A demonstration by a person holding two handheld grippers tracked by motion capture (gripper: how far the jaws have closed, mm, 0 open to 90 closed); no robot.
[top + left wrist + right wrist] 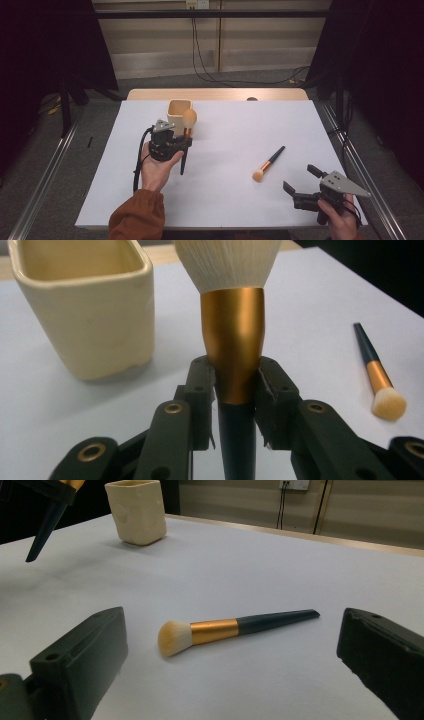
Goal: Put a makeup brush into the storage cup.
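My left gripper (186, 141) is shut on a large makeup brush (189, 118), held upright just in front of the cream square cup (179, 114). Its pale bristles point up and its dark handle points down. In the left gripper view the jaws of the left gripper (235, 390) clamp the gold ferrule of the large brush (233, 340), with the cup (85, 315) to the left. A smaller brush (269, 163) lies flat at mid-right. My right gripper (301, 179) hovers open near the front right corner. In its own view the right gripper (232, 650) faces the small brush (225, 629) without touching it.
A white sheet (230, 200) covers the table, with a bare wooden strip (215, 94) along the far edge. Metal rails run down both sides of the table. Cables hang on the wall behind.
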